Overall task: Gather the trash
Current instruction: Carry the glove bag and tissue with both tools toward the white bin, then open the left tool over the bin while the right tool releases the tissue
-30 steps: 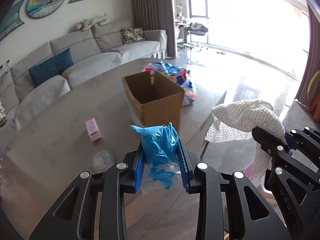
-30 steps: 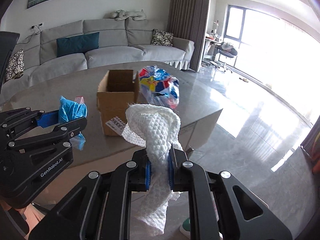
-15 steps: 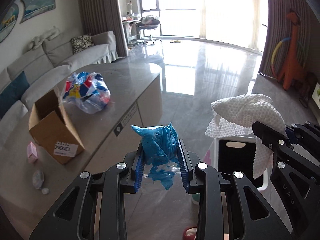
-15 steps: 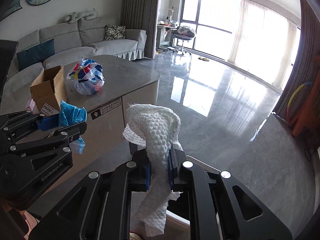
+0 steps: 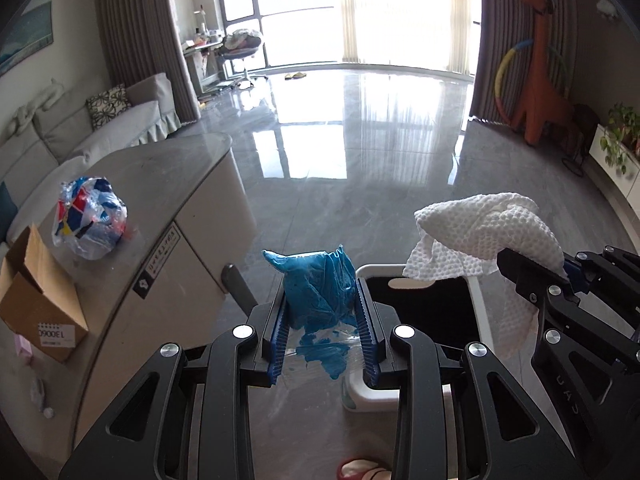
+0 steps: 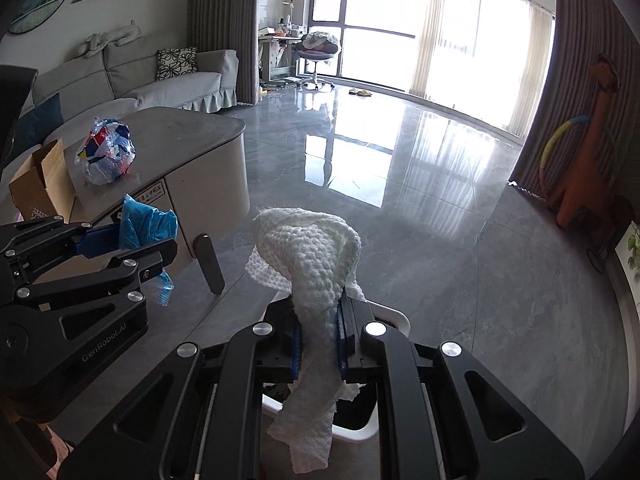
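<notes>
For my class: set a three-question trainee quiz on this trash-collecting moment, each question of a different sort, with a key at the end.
1. True or false: the left tongs are empty.
2. Multiple choice: what do the right tongs grip? A) a cardboard box B) a white paper towel C) a pink carton
3. Short answer: what stands on the floor right below both tongs?

Key
1. False: they clamp a crumpled blue glove with clear plastic wrap.
2. B
3. A white bin with a black liner, open at the top; the cardboard box and colourful plastic bag lie on the table.
</notes>
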The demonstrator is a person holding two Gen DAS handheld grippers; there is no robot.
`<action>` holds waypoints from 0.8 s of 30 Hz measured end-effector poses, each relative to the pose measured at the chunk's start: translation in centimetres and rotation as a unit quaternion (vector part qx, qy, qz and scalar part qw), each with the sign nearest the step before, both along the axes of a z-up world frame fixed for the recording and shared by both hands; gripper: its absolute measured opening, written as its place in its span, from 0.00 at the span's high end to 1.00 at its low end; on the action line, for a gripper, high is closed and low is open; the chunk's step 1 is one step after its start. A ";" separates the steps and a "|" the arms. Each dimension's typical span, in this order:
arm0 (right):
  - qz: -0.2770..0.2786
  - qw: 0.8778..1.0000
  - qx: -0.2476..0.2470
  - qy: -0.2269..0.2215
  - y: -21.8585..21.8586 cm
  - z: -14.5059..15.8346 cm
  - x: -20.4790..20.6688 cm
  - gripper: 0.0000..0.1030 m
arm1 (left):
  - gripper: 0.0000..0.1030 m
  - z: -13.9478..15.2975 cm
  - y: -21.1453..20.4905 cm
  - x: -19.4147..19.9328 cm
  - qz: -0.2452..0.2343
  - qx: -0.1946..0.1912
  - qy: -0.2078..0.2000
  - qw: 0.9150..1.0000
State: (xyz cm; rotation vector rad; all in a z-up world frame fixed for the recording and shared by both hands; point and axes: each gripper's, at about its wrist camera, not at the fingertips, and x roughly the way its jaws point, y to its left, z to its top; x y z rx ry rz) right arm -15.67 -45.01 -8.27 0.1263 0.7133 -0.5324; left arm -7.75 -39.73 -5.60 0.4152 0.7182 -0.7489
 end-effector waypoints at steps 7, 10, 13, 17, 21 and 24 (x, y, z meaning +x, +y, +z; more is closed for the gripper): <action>-0.027 0.999 0.007 0.019 -2.0 -1.4 -0.7 0.86 | 0.68 -1.6 -3.1 -0.7 -0.037 0.007 0.017 0.999; -0.035 0.999 0.009 0.027 -2.7 -2.0 -0.7 0.86 | 0.68 -2.6 -4.5 -0.8 -0.054 0.014 0.024 0.998; -0.045 0.998 0.009 0.034 -3.5 -2.4 -0.8 0.86 | 0.68 -3.4 -5.9 -0.9 -0.068 0.020 0.027 0.997; -0.057 0.998 0.009 0.039 -4.5 -2.9 -1.1 0.86 | 0.67 -4.5 -7.3 -1.0 -0.084 0.029 0.030 0.996; -0.062 0.997 0.010 0.041 -5.0 -3.2 -1.0 0.86 | 0.66 -5.4 -8.2 -1.0 -0.094 0.038 0.034 0.994; -0.062 0.997 0.012 0.044 -5.2 -3.4 -0.8 0.86 | 0.61 -5.8 -8.5 -1.1 -0.095 0.044 0.031 0.994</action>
